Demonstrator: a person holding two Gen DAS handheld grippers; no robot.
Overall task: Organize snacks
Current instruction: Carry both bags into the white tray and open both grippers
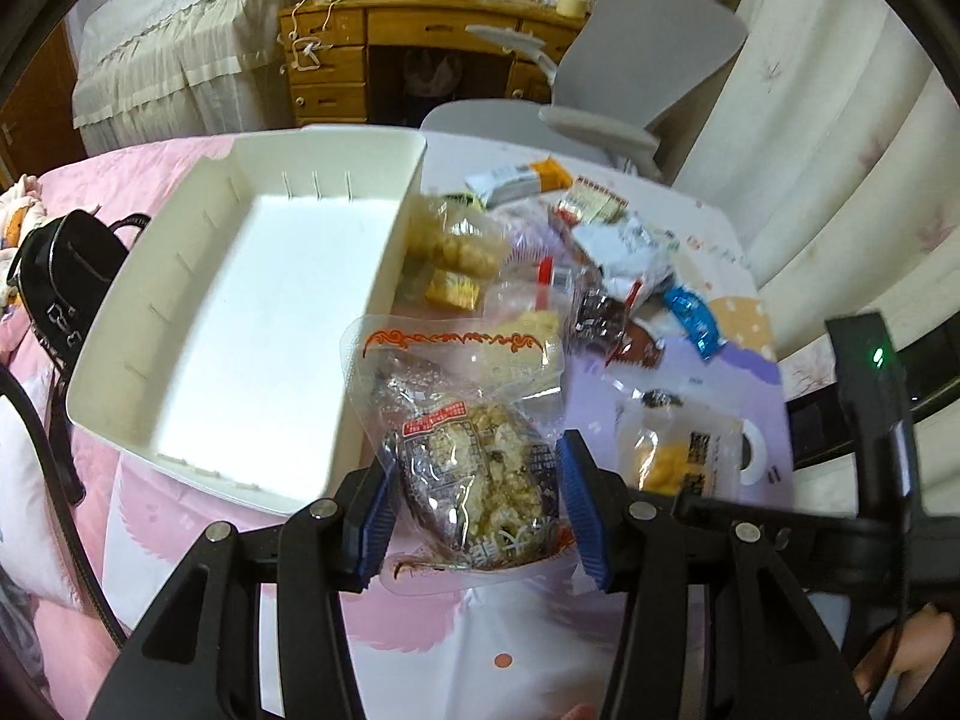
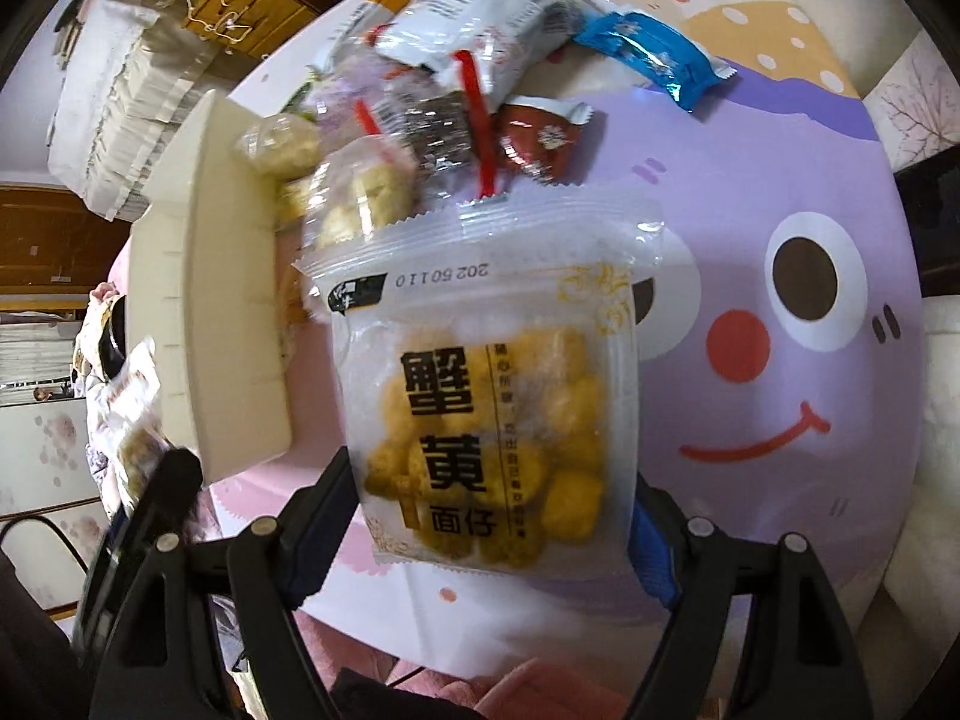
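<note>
My left gripper (image 1: 477, 462) is shut on a clear packet of beige crumbly snack (image 1: 480, 456), its blue pads (image 1: 375, 510) pressing both sides; the packet hangs above the pink bed, just right of the empty white tray (image 1: 384, 228). My right gripper (image 2: 489, 510) is shut on a wide white packet of yellow puffs (image 2: 480, 420) with black characters, which hides most of both fingers. That packet (image 1: 678, 450) also shows in the left wrist view. A pile of loose snack packets (image 1: 570, 276) (image 2: 456, 90) lies beyond, against the tray (image 2: 228, 300).
A purple cartoon-face mat (image 2: 780, 300) covers the bed under the snacks. A blue wrapper (image 2: 654, 60) lies at the pile's far edge. A black bag (image 1: 60, 276) sits left of the tray. A grey chair (image 1: 630, 60) and wooden desk (image 1: 384, 42) stand behind.
</note>
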